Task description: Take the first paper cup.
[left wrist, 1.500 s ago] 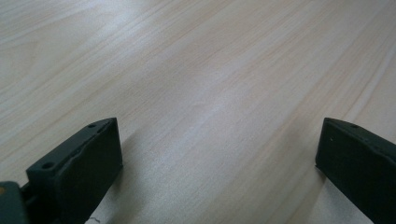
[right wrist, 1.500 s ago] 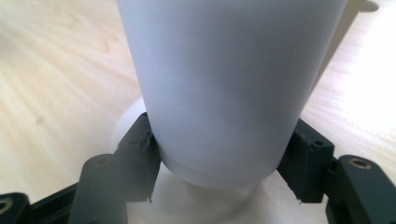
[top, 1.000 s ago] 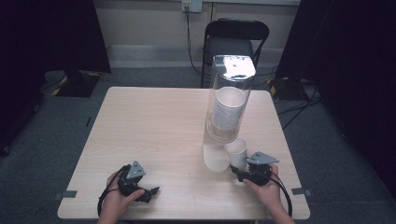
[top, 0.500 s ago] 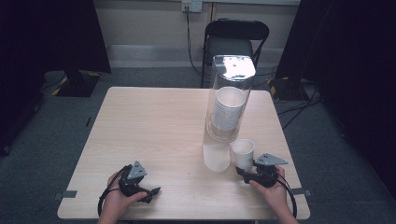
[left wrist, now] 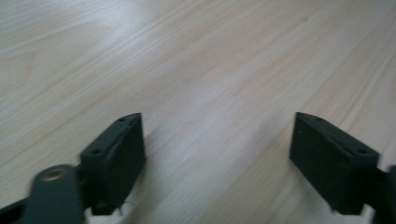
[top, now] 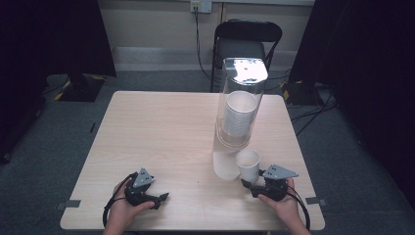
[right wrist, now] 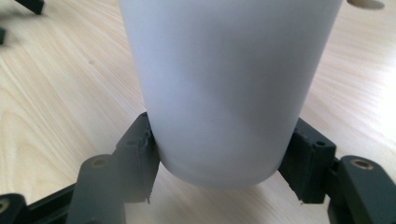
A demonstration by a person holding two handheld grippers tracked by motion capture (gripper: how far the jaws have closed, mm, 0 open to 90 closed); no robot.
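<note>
the white paper cup (top: 247, 163) stands upright on the wooden table (top: 161, 132), just beside the tall clear cup tube (top: 238, 117). the right gripper (top: 250, 186) squeezes the cup low down from both sides. the left gripper (top: 161, 198) has just been closing a bit, its jaws apart with only table between them.

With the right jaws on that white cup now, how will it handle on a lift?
The cup looks thin-walled and empty, so probably very light and easy to dent if squeezed harder. The right gripper clamps it low near the base, so it may tilt. Its smooth tapered wall could slip downward.
</note>
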